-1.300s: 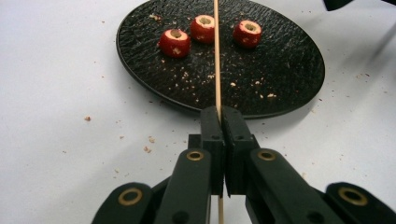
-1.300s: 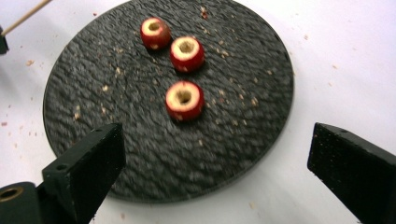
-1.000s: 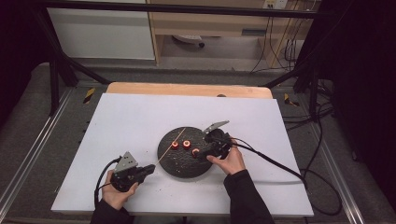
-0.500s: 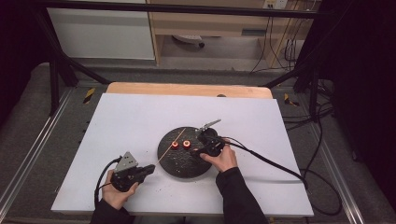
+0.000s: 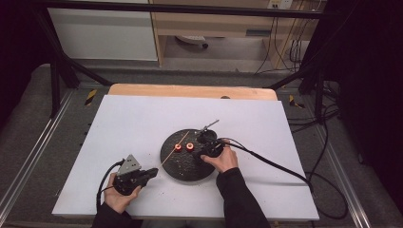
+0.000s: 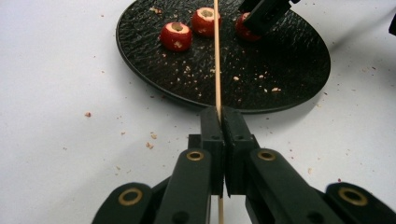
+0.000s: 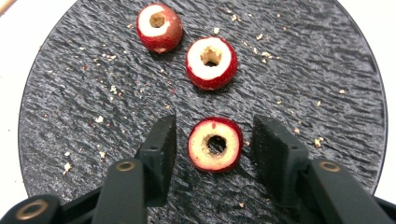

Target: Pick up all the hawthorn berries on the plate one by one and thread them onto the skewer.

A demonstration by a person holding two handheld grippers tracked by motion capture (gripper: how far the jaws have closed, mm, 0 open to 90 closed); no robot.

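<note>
A black round plate (image 5: 186,167) carries three red cored fruit pieces. My left gripper (image 6: 220,116) is shut on a thin wooden skewer (image 6: 216,56) that reaches forward over the plate, past two of the pieces (image 6: 176,36) (image 6: 205,21). My right gripper (image 7: 215,140) points down at the plate (image 7: 303,70). The third cored fruit (image 7: 215,144) lies between its jaws. The jaws have just been closing, and a narrow gap still shows on each side of the fruit. The other two fruits (image 7: 211,62) (image 7: 159,28) lie just beyond. In the high view the right gripper (image 5: 204,142) is at the plate's right part and the left gripper (image 5: 151,172) is off the plate's left rim.
Crumbs are scattered on the plate and the white tabletop (image 5: 142,118). A black cable (image 5: 275,166) trails right from the right gripper across the table. A wooden board edge (image 5: 190,91) runs along the table's far side. The table has wide bare room on the left and at the back.
My right gripper has moved left and down onto the plate, and its jaws have narrowed around the third fruit. The left gripper and skewer have stayed put.
</note>
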